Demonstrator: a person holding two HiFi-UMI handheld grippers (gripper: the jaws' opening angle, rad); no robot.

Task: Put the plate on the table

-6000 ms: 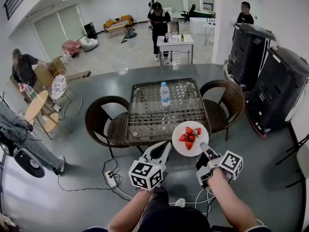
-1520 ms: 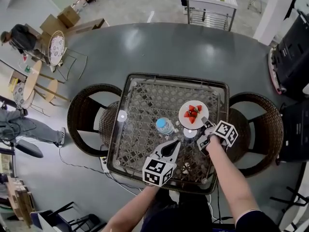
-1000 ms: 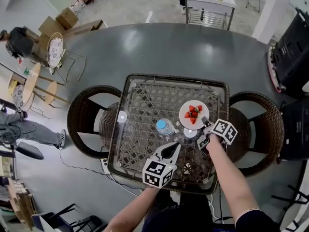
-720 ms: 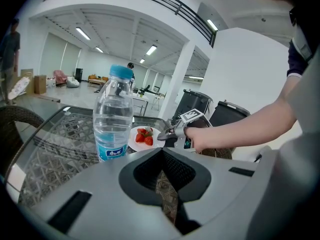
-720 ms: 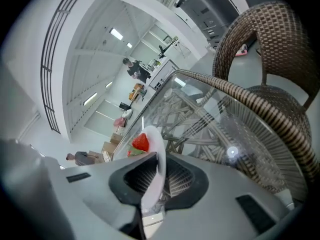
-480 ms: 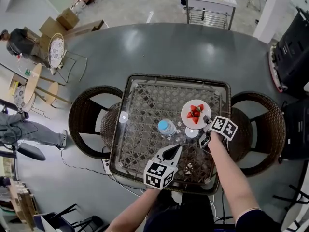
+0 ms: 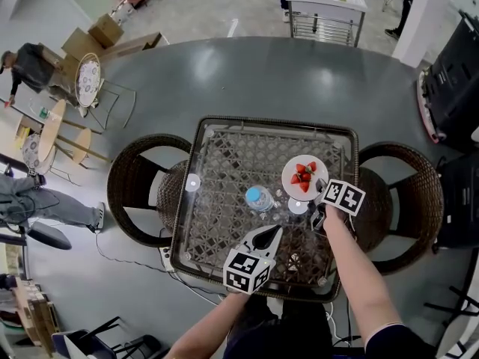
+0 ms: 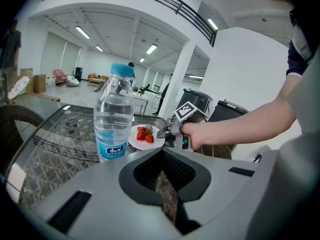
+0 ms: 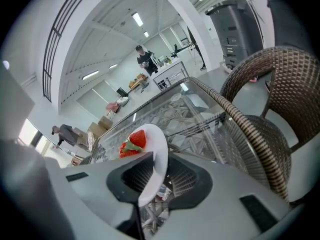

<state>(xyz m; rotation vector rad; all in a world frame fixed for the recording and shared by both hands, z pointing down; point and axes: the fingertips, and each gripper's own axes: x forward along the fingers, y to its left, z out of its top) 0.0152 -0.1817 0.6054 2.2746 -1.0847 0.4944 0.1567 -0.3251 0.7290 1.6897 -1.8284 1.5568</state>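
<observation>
A white plate (image 7: pixel 304 176) with several strawberries (image 7: pixel 302 176) lies on the glass top of the wicker table (image 7: pixel 273 123), at its right side. My right gripper (image 7: pixel 320 189) is at the plate's near rim. In the right gripper view the plate's rim (image 9: pixel 157 156) stands between the jaws, which are opening; it lies against the left jaw with a gap on the other side. The left gripper (image 7: pixel 267 232) hovers shut and holding nothing over the table's near part, pointing at a water bottle (image 8: pixel 114 114) and the plate (image 8: pixel 145 136).
The water bottle (image 7: pixel 259 197) stands upright mid-table, just left of the plate. Wicker chairs flank the table on the left (image 7: pixel 138 189) and right (image 7: pixel 404 200). Black machines (image 7: pixel 453 81) stand at far right. People sit and stand far off.
Six seconds ago the right gripper carried the plate in the air before the table; now the plate lies on the glass. Over the last second the grippers have barely moved.
</observation>
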